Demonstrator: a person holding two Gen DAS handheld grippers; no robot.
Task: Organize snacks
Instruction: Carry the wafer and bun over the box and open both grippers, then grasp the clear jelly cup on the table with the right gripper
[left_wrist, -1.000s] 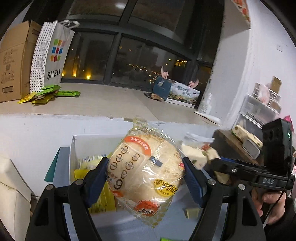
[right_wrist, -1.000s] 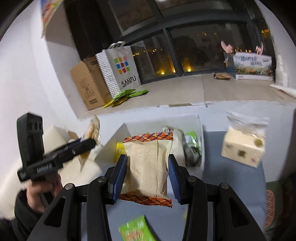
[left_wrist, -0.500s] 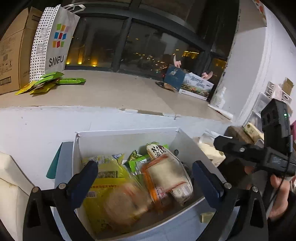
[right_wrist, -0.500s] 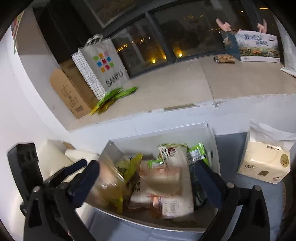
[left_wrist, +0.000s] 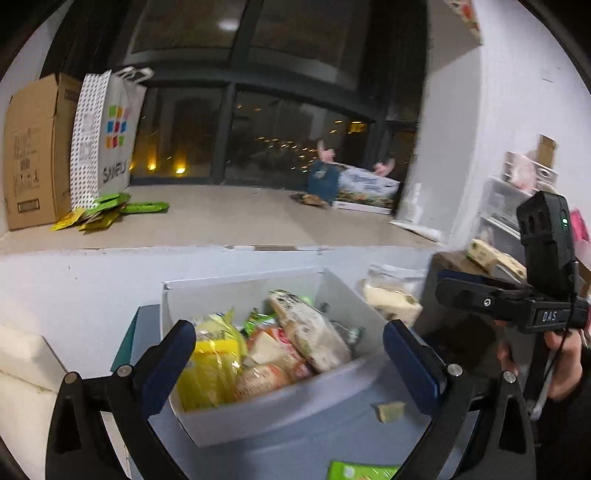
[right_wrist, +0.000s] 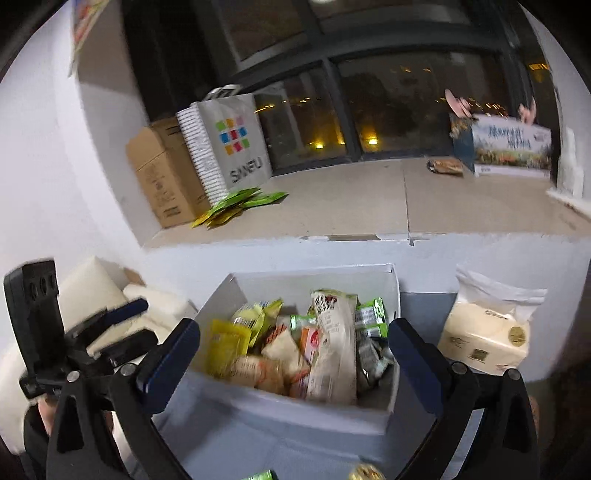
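Both snacks dropped into white box (left_wrist: 280, 413), left gripper (left_wrist: 288, 350) empty

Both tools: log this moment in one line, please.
left tool: open, empty | right tool: open, empty | box: full of snacks | green packet: outside box

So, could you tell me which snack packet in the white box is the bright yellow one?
It is the yellow packet at the left end of the white box, by the left wall; the packets beside it are beige, orange or green.
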